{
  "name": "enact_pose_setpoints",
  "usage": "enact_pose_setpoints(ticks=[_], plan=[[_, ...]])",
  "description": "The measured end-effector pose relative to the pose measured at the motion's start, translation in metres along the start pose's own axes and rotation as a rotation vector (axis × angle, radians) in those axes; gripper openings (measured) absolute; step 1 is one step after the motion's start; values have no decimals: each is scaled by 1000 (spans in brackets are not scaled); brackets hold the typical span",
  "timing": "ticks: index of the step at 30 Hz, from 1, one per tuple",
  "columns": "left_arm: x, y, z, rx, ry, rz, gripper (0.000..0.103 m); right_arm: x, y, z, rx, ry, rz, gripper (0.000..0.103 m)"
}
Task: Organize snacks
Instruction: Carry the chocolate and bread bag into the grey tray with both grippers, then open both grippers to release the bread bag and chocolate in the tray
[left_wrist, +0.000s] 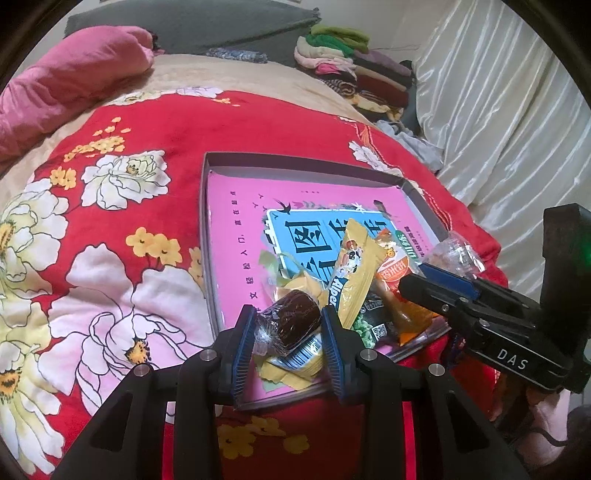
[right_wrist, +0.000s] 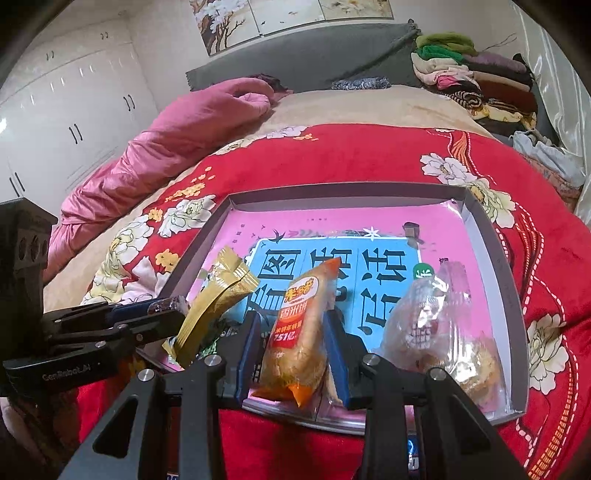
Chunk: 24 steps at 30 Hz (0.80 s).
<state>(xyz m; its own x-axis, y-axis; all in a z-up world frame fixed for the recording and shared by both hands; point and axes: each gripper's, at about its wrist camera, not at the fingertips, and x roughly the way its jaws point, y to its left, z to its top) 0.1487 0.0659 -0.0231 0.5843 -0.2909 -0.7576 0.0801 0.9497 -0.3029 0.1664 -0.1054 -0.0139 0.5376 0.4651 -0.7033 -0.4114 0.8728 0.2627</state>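
A bed with a red flowered blanket (left_wrist: 155, 140) carries a shallow grey box (right_wrist: 495, 258) lined in pink. The left gripper (left_wrist: 288, 328) pinches a brown wrapped cake (left_wrist: 291, 319) over the box's near edge; the right gripper (right_wrist: 295, 343) pinches an orange rice-cracker packet (right_wrist: 299, 332) beside a clear bag (right_wrist: 428, 317). Both seem mid-placement; next, I'd guess, lower each and spread the jaws.

The blanket (left_wrist: 155, 122) is red with big white and yellow flowers. The box (right_wrist: 491, 236) has grey walls and a pink bottom with a blue patch — black letters on it. One snack (left_wrist: 291, 317) is dark brown. One pack (right_wrist: 299, 328) is orange. One wrapper (right_wrist: 212, 299) is gold. The pillow (left_wrist: 70, 85) is pink.
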Motion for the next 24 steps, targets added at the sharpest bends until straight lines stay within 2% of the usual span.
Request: enact_pose_setpoints(ticks=[24], plan=[[4,-12,-4,29,22,-55,37,-17,-1,-9,15,-11,-3,36]])
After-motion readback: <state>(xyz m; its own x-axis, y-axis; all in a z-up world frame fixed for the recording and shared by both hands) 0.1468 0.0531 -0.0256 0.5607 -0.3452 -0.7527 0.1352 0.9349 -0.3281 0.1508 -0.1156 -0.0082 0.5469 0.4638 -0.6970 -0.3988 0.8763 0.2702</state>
